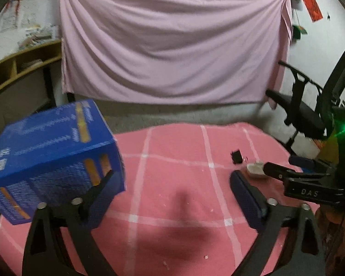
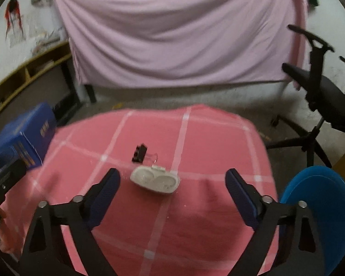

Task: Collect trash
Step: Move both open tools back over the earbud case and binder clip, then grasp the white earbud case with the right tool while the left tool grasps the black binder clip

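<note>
A blue printed box (image 1: 50, 158) stands at the left edge of the pink checked tablecloth (image 1: 172, 184), just beyond my left gripper's left finger; it also shows in the right wrist view (image 2: 20, 138). My left gripper (image 1: 174, 179) is open and holds nothing. A white two-well plastic tray (image 2: 155, 179) lies on the cloth between and just beyond the fingers of my right gripper (image 2: 172, 179), which is open and empty. A black binder clip (image 2: 139, 153) lies behind the tray. Tray (image 1: 255, 170) and clip (image 1: 237, 156) also show in the left wrist view, beside the right gripper's body (image 1: 310, 184).
A blue round stool (image 2: 319, 207) stands at the table's right edge. A black office chair (image 2: 322, 92) is at the right rear. A pink sheet (image 1: 172, 41) hangs on the back wall. A wooden shelf (image 1: 18, 69) is at the left. Small crumbs (image 1: 205, 257) dot the cloth.
</note>
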`<state>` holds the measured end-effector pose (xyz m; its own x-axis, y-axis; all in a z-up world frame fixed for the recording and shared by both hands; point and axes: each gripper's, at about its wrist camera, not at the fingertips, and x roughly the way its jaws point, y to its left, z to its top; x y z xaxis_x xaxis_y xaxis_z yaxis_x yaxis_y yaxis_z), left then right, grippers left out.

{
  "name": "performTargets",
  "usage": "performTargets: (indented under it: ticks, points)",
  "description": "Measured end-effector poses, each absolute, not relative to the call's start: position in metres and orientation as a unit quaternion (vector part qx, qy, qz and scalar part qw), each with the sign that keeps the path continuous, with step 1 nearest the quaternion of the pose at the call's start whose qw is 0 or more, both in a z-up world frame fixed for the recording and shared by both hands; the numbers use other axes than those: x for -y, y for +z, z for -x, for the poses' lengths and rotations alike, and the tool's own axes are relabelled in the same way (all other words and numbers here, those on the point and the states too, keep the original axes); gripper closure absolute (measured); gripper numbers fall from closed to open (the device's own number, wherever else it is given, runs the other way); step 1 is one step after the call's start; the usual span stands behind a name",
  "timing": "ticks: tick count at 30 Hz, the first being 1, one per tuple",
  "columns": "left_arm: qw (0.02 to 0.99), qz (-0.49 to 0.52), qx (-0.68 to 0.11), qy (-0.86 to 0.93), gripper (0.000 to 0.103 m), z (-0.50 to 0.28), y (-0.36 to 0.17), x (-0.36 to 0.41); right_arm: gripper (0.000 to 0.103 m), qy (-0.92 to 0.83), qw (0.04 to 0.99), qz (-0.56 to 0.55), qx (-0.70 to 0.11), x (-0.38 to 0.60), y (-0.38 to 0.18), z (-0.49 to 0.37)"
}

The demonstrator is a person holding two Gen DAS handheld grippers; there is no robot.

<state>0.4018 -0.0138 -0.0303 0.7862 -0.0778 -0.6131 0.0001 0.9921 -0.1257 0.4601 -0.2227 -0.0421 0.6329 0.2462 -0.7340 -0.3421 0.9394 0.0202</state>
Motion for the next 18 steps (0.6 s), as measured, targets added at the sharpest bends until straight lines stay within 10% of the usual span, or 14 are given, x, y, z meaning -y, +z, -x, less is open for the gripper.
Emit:
performTargets:
  ticks: [5,18]
  points:
    - [0.922,0.064,-0.381,-0.039,0.038,-0.433,-0.040,0.020,0.019,0.177,0.888,0.074,-0.417,0.219,-0.050,-0.466]
    - [0.895,0.082,-0.433,-0.068,0.046,-0.481,-0.044,0.029,0.030,0.184,0.866,0.077,-0.459,0.211,-0.067,-0.488]
